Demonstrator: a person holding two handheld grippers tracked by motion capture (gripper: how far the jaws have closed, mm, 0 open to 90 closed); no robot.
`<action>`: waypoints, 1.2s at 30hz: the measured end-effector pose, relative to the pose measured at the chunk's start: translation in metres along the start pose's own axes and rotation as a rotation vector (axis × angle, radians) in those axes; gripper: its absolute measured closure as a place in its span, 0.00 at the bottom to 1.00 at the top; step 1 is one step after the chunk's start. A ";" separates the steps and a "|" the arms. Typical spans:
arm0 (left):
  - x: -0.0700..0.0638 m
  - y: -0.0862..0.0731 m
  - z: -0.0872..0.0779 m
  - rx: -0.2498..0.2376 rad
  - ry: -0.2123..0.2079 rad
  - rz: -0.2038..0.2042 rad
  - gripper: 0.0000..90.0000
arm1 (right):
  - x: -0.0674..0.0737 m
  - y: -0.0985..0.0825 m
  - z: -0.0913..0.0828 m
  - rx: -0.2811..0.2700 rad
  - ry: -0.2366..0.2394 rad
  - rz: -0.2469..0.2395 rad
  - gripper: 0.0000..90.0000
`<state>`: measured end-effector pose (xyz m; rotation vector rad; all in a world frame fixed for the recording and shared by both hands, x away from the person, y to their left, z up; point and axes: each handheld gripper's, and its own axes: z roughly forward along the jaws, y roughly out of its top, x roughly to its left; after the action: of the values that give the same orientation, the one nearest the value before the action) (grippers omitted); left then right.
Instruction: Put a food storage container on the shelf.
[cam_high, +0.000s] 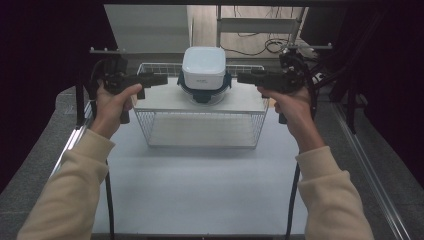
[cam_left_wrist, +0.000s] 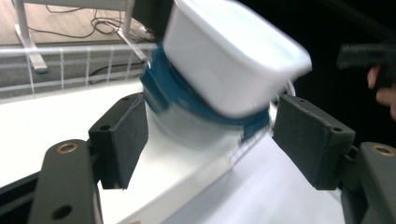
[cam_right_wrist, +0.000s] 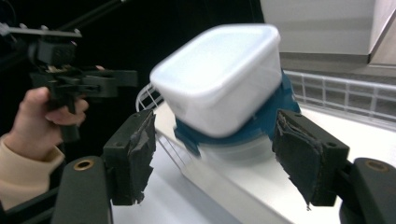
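1. Target: white square plastic container (cam_high: 203, 67), sitting upside down on its dark blue clip-on lid (cam_high: 203, 90). Lid latches stick out at the sides.
2. Location: container rests on the flat white top panel (cam_high: 165, 100) of a white wire-mesh basket rack (cam_high: 200, 129), toward the rear middle of the panel, clear of both panel ends.
3. Rack stands on the pale grey table surface (cam_high: 200, 185), at the far half of it.
4. Left gripper (cam_high: 160, 79): held level in the person's left hand (cam_high: 114, 102), tips pointing in at the container from its left side, just short of it, no contact.
5. Left jaws are released. In the left gripper view the black foam pads (cam_left_wrist: 122, 137) stand wide on either side of the container (cam_left_wrist: 229, 56) and lid (cam_left_wrist: 173, 93), daylight on both sides, nothing pinched.
6. Right gripper (cam_high: 245, 77): mirror pose in the right hand (cam_high: 292, 107), tips pointing in from the container's right side, near but apart from it.
7. Right jaws also released. The right gripper view has the pads (cam_right_wrist: 135, 149) spread with the container (cam_right_wrist: 219, 77) framed between them farther off (pad foam on both looks torn and frayed at the edges).
8. Both gripper views are motion-blurred on the container, so fine detail of the lid latches can't be read.
9. Cream sleeves (cam_high: 70, 190) on both forearms, cables (cam_high: 292, 200) trailing down off each gripper toward the near table edge.
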<state>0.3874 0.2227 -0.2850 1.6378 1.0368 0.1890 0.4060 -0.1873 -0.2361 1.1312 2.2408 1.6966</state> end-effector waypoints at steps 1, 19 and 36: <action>-0.002 -0.004 -0.002 0.004 0.008 0.014 0.28 | 0.000 -0.004 -0.003 0.004 -0.001 -0.009 0.33; -0.020 -0.103 -0.033 0.011 0.071 0.077 0.26 | -0.005 -0.105 -0.036 0.019 -0.018 -0.173 0.24; -0.014 -0.237 -0.005 0.199 0.149 0.057 0.25 | -0.042 -0.262 -0.048 0.130 -0.093 -0.022 0.22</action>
<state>0.2523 0.2114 -0.4800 1.8573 1.1519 0.2559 0.2839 -0.2757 -0.4598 1.1815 2.3258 1.4775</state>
